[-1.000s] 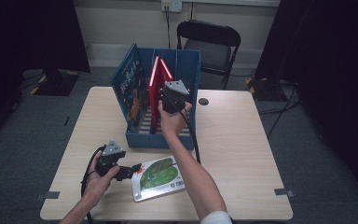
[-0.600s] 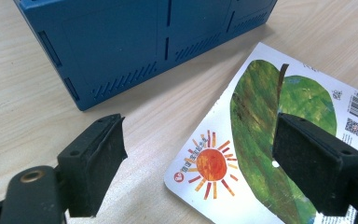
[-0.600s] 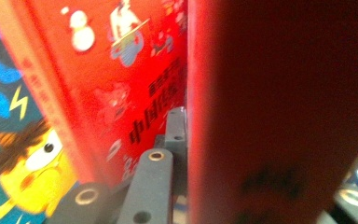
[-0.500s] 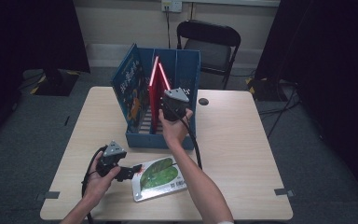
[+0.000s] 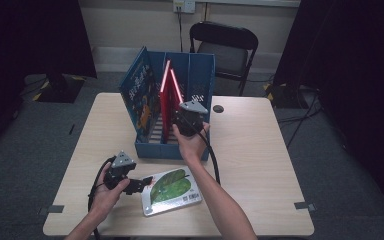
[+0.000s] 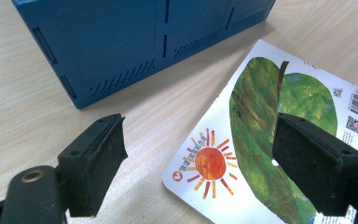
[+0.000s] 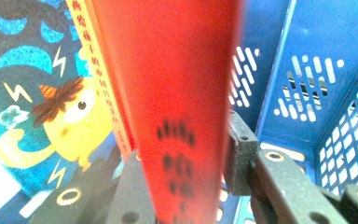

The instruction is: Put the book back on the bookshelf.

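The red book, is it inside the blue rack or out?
Inside: the red book stands upright in the blue rack, between the right gripper's fingers.

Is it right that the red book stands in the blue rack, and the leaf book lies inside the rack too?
Not quite. The red book does stand in the blue rack, but the leaf book lies flat on the table in front of the rack, as the high view shows.

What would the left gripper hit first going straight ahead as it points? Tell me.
Probably the leaf-cover book lying flat on the table: the open left gripper points down at its near corner. Depth is unclear.
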Demonstrator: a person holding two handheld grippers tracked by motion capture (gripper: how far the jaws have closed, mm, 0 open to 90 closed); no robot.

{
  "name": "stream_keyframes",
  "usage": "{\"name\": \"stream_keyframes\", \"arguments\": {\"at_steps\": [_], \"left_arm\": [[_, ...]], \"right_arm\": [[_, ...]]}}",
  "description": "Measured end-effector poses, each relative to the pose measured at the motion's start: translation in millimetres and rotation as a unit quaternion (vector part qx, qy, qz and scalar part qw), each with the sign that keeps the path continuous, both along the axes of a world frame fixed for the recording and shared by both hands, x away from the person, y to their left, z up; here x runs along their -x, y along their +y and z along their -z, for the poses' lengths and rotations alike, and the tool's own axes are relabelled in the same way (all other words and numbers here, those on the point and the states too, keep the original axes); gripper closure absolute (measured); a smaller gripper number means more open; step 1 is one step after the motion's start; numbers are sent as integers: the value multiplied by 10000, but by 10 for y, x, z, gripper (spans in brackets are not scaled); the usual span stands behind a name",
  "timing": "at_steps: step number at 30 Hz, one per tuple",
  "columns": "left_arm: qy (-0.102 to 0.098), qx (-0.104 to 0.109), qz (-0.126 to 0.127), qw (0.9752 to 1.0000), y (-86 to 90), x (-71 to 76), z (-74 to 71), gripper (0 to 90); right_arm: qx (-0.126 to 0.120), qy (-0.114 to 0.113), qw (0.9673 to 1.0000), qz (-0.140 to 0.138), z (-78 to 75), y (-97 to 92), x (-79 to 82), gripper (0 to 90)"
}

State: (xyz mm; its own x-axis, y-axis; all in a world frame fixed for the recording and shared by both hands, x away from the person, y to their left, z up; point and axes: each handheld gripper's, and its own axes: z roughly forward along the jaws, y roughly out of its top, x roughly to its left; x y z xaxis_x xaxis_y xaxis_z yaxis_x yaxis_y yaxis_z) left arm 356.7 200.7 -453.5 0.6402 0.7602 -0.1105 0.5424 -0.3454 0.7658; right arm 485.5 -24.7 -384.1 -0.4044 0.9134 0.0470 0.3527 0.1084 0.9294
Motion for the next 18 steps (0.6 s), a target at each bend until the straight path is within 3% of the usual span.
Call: {"name": "stream_keyframes", "arguments": {"at_steps": [12,18], "left_arm": [[20,-1,6,10000,-14,-4,11,169],[20,-7,20,10000,-19,-4,11,169]], "right_arm": [[4,121,9993,-347,13,-106,179,700],[70,180,9987,-471,97,-148,252,697]]}}
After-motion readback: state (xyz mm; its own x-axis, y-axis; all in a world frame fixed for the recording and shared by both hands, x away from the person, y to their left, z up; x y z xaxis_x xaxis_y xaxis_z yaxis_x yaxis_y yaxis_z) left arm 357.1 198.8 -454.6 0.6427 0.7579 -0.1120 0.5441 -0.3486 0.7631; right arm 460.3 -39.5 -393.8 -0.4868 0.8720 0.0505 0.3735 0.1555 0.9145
